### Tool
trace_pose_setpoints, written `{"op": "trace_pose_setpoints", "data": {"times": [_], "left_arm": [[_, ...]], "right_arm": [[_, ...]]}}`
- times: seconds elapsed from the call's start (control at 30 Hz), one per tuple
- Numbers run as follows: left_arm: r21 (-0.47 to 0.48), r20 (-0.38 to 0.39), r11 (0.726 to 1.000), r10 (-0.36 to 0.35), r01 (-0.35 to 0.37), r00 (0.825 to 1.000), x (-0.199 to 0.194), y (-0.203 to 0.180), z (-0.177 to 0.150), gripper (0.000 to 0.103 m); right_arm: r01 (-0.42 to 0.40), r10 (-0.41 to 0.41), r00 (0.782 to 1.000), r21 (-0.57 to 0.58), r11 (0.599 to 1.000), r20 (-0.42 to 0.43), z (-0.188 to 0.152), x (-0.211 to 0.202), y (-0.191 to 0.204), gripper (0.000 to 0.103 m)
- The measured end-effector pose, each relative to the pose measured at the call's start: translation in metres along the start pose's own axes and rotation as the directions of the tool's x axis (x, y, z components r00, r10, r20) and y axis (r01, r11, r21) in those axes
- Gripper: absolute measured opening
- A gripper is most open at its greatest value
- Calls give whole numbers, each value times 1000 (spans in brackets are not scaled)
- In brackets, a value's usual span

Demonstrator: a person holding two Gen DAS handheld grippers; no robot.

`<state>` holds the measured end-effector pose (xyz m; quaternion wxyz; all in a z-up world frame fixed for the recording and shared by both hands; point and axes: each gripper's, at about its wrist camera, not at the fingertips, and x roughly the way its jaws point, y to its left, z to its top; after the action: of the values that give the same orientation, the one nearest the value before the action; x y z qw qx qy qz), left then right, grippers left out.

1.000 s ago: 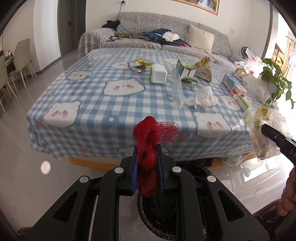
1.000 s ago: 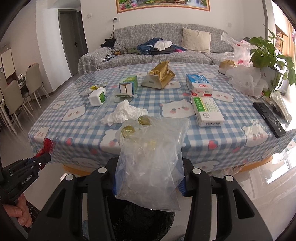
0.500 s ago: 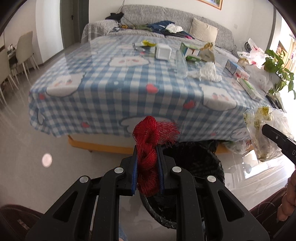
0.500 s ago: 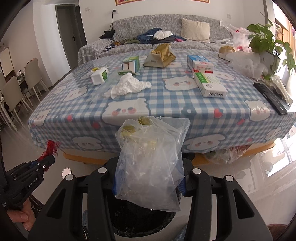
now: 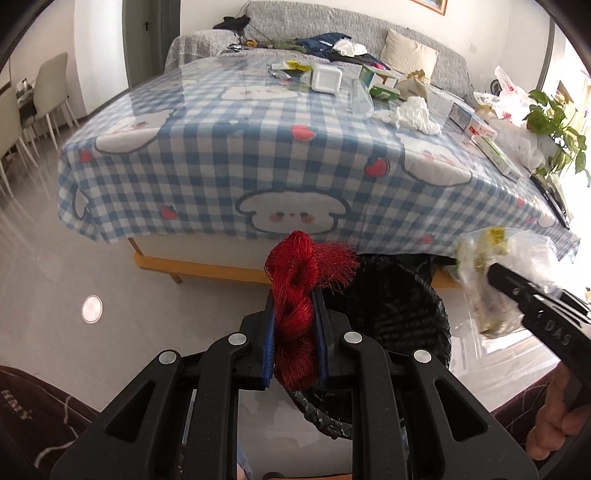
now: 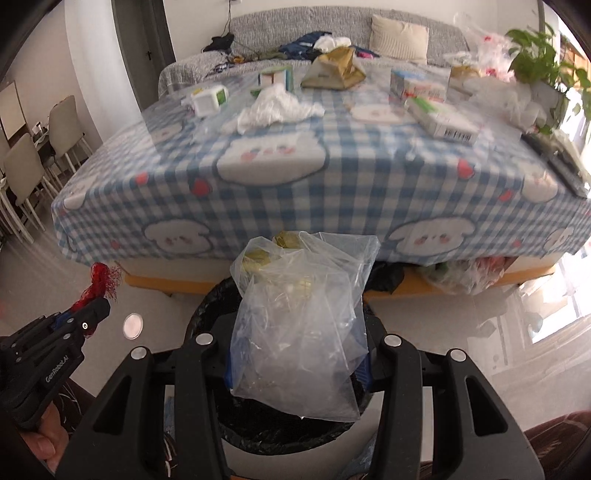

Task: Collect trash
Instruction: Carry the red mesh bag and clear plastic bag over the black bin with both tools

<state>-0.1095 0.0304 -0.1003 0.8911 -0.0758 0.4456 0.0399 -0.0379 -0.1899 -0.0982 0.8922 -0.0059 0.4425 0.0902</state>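
My left gripper (image 5: 294, 295) is shut on a bunched red mesh net (image 5: 299, 295), held above the left rim of a round bin with a black liner (image 5: 402, 317). My right gripper (image 6: 297, 354) is shut on a clear plastic bag (image 6: 299, 325) with bits of yellowish scrap inside. The bag hangs right over the open mouth of the black-lined bin (image 6: 266, 432). In the left wrist view the right gripper (image 5: 517, 291) and its clear bag (image 5: 480, 288) show at the right. The left gripper (image 6: 88, 314) with the red net (image 6: 99, 280) shows at the lower left of the right wrist view.
The bin stands on the glossy floor against the front edge of a low table under a blue checked cloth (image 5: 221, 147). On it lie a crumpled white tissue (image 6: 273, 107), cartons (image 6: 439, 118), a gold wrapper (image 6: 332, 70) and a white box (image 5: 325, 77). Behind stands a grey sofa (image 5: 332, 26), chairs (image 6: 26, 166) at left.
Both grippers have come down and toward the bin in front of the table. The table edge now sits higher in both views and the bin fills more of them. Grips unchanged.
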Motion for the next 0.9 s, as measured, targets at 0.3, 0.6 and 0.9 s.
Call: {"op": "trace_pose_setpoints", "data": {"times": [0.3, 0.6, 0.9], "left_arm": [[10, -28, 1000, 20, -20, 999, 22, 2, -11, 16], [13, -66, 999, 37, -36, 997, 49, 2, -19, 16], [-2, -86, 998, 55, -55, 995, 61, 10, -21, 16]], "right_arm": [[15, -16, 997, -7, 1000, -71, -14, 39, 10, 44], [26, -31, 991, -33, 999, -133, -25, 72, 18, 44], [12, -20, 986, -48, 999, -168, -27, 94, 26, 44]]}}
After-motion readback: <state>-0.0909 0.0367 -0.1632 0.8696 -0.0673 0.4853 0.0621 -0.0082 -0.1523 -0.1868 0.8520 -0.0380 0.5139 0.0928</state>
